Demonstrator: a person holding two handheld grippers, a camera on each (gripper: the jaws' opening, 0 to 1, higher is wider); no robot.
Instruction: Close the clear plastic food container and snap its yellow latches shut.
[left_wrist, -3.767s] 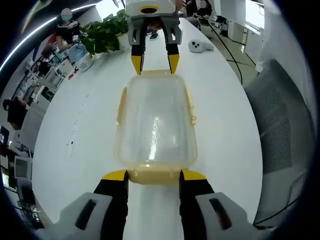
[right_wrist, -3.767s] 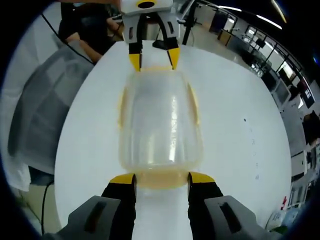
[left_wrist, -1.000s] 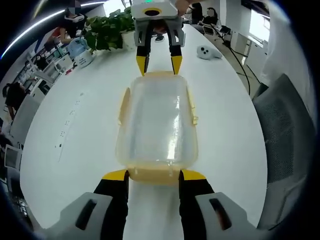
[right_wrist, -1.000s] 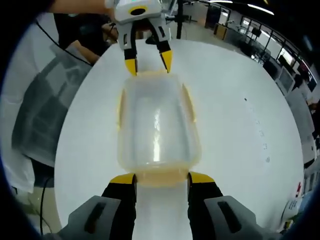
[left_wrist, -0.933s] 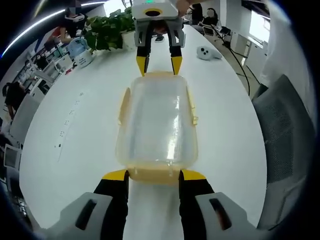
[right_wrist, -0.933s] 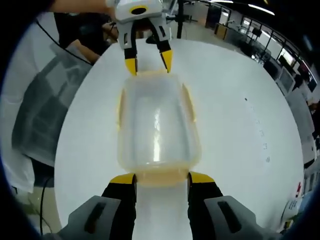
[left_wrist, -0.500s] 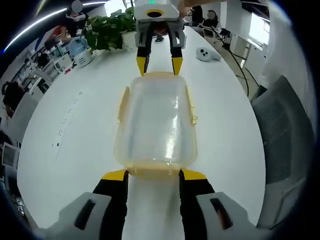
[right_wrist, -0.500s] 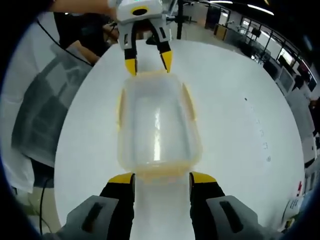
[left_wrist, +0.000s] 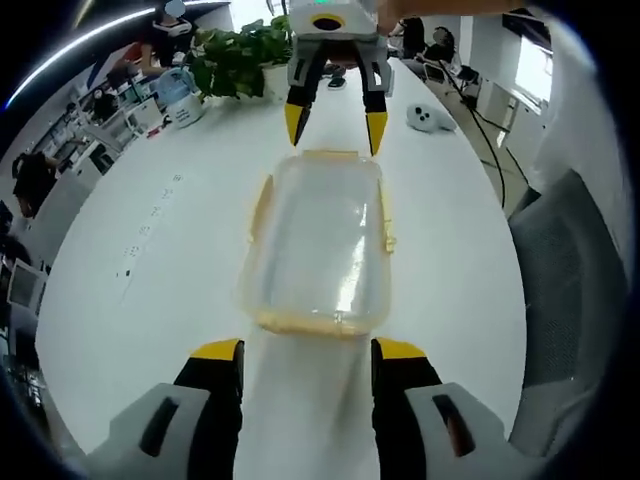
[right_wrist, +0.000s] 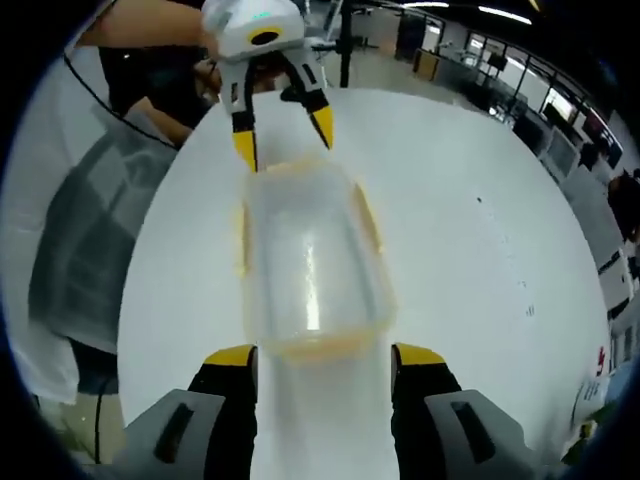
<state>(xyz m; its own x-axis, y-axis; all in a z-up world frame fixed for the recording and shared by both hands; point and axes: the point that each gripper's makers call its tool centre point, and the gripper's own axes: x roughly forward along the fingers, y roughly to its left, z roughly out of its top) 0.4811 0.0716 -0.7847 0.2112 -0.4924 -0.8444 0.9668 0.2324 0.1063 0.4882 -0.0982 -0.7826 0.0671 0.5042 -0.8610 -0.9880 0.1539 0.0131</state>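
With both our left gripper (left_wrist: 305, 352) and right gripper (right_wrist: 322, 358) open and clear of the lidded clear plastic rectangular container (left_wrist: 320, 243) mid-frame, we risk side latches left unsnapped.

The clear plastic food container (left_wrist: 320, 245) is seen lying lengthwise on the white table (left_wrist: 140, 290), lid on, with yellow latches (left_wrist: 386, 225) along its long sides and a yellow edge at the near end. The left gripper (left_wrist: 305, 350) is parked at 6 o'clock, jaws spread wide, tips just short of the container's near end. At 12 o'clock the right gripper (left_wrist: 335, 117) is found, jaws apart, tips right by the far end. A potted plant (left_wrist: 240, 60) is spotted at 11 o'clock, a white controller (left_wrist: 428, 118) at 1, and a grey chair (left_wrist: 570, 290) at 3.
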